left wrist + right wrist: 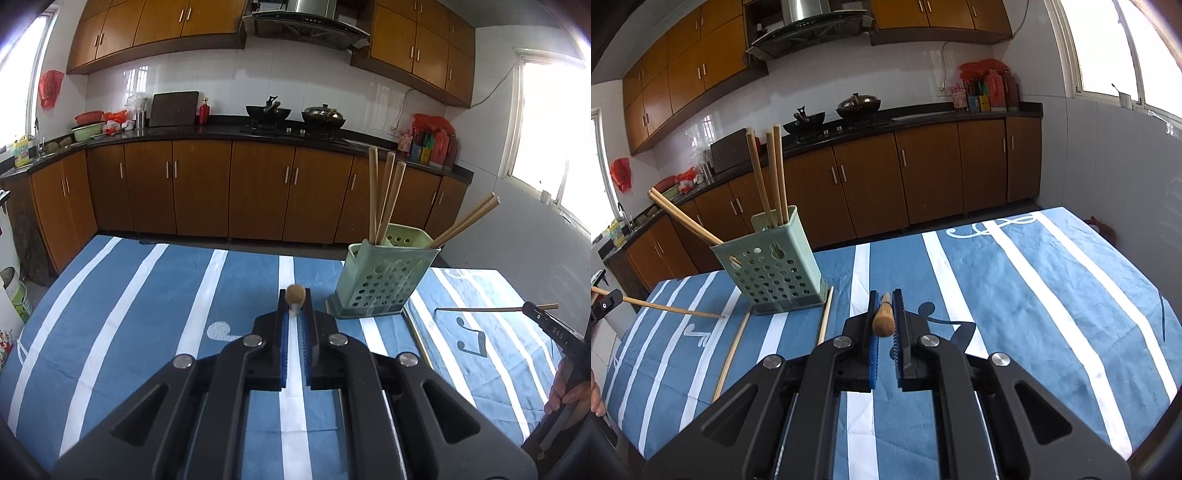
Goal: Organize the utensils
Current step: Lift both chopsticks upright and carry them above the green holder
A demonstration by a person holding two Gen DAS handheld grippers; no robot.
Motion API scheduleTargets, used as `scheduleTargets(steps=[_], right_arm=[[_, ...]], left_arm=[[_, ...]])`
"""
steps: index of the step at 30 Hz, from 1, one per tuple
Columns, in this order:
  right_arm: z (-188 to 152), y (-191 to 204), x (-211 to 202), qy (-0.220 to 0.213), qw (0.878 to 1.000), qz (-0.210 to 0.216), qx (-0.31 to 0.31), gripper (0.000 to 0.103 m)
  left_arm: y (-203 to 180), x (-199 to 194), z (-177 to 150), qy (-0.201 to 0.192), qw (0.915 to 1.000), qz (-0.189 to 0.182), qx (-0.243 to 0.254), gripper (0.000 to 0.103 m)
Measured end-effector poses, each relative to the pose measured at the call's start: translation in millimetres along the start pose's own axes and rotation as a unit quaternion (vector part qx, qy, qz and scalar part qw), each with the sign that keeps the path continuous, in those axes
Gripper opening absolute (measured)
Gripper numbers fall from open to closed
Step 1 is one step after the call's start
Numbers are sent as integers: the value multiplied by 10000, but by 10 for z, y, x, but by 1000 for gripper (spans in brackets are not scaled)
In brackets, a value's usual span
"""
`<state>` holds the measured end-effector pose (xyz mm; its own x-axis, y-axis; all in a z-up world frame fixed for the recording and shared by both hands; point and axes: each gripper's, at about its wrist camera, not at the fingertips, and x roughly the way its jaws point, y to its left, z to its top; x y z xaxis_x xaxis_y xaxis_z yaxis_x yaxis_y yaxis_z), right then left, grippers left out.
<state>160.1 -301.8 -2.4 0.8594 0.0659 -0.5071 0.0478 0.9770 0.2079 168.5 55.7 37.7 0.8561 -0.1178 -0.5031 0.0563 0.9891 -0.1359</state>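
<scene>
Pinching 1 chopstick (883, 320) in right claw (885, 295).

blue striped cloth (147, 295), woks (267, 110), hood (306, 22)

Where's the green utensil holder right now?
The green utensil holder stands upright on the striped tablecloth, left of centre in the right wrist view, five chopsticks in it and two loose chopsticks lying at its base.

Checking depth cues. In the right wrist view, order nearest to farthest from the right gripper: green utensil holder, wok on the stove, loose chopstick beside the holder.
From the right gripper:
1. Loose chopstick, flat on the cloth, just left.
2. Green utensil holder, standing behind it, upper left.
3. Wok, on the far counter, across the room.
</scene>
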Motion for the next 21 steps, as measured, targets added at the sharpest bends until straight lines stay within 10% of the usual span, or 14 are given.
scheduleTargets(steps=[21], right_arm=[[476, 188, -303, -539, 9970, 551, -40, 7]], left_arm=[[-108, -294, 364, -437, 9985, -302, 111, 7]])
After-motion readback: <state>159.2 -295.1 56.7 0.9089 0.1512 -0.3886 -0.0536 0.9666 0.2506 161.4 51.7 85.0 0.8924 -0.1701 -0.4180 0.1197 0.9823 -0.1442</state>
